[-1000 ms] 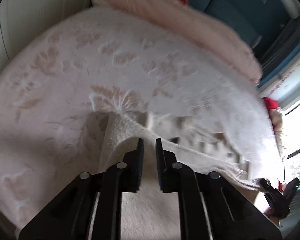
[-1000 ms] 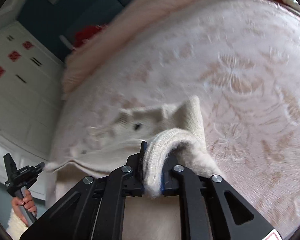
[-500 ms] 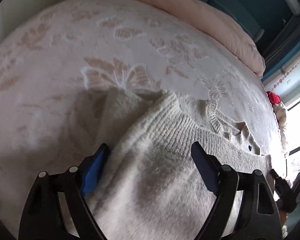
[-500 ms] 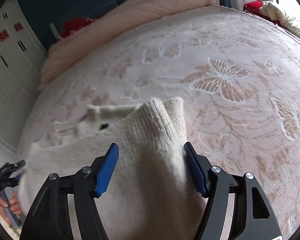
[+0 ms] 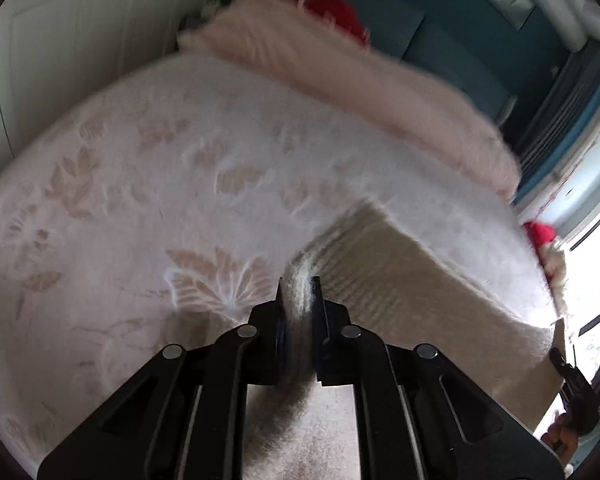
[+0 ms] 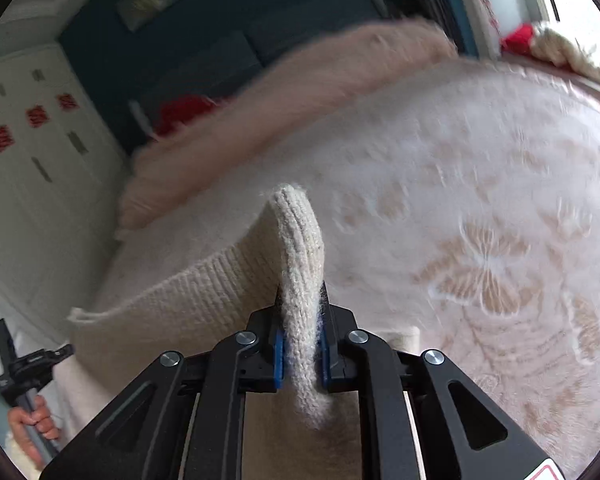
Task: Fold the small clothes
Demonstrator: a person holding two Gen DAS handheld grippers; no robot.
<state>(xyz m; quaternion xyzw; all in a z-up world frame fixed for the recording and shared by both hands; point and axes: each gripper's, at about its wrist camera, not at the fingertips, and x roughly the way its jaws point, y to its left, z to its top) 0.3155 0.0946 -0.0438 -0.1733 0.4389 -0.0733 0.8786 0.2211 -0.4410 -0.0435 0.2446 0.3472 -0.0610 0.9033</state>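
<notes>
A cream knitted sweater (image 5: 400,280) is stretched between both grippers above the pink bedspread (image 5: 140,220). In the left wrist view my left gripper (image 5: 298,284) has its jaws closing, and the pads pinch a bunched ribbed edge of the knit. The cloth runs right toward the other gripper (image 5: 576,380), which is seen small at the lower right. In the right wrist view my right gripper (image 6: 300,292) is also closing, with its blue pads pressing a thick fold of the sweater (image 6: 204,288) that stands up past the fingertips. A hand (image 6: 32,424) holds the left tool at the far lower left.
The butterfly-patterned bedspread (image 6: 480,200) spreads all around. A folded pink blanket (image 5: 340,80) lies along the far end with something red (image 5: 332,4) behind it. A white wardrobe (image 6: 32,160) stands at the left, and a red and cream bundle (image 6: 540,40) lies near the window.
Half a second ago both grippers stood wide open over the flat sweater. Both have since closed on its edge and lifted it off the bedspread, taut between them.
</notes>
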